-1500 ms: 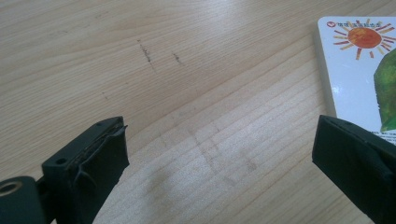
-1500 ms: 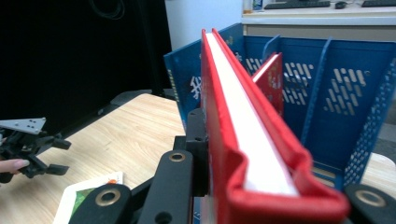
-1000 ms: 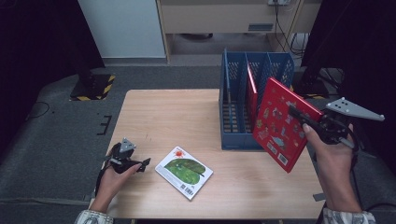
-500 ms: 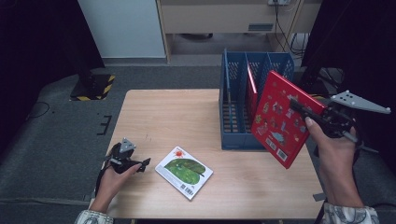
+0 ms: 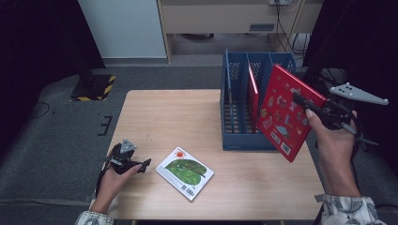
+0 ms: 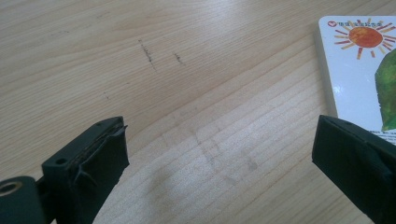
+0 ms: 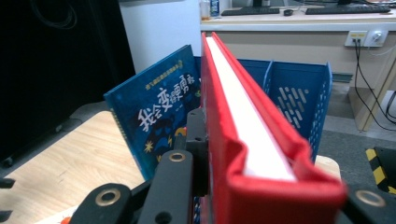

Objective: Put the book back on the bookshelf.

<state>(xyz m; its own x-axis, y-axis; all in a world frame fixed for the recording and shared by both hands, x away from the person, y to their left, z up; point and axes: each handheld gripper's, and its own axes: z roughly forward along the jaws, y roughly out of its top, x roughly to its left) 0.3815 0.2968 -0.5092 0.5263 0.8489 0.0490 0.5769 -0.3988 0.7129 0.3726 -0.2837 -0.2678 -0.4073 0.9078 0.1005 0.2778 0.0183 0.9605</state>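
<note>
My right gripper (image 5: 301,101) is shut on a large red picture book (image 5: 285,112), holding it tilted in the air at the right side of a blue file rack (image 5: 234,112). In the right gripper view the red book (image 7: 243,126) runs edge-on between my jaws toward the rack (image 7: 299,98). A blue book with white characters (image 7: 154,121) stands to its left. A thin red book (image 5: 253,91) stands in one slot of the rack. My left gripper (image 5: 141,165) rests open on the table. A white book with a green leaf and a sun (image 5: 185,172) lies flat just right of it.
The wooden table (image 5: 178,117) has bare room across its left and middle. The left gripper (image 6: 219,156) has its jaws wide apart over bare wood, with the white book's corner (image 6: 359,70) at the right. Dark floor and a cabinet lie beyond the table.
My right gripper has carried the red book slightly up and farther toward the rack. The left hand and the white book have stayed put.
</note>
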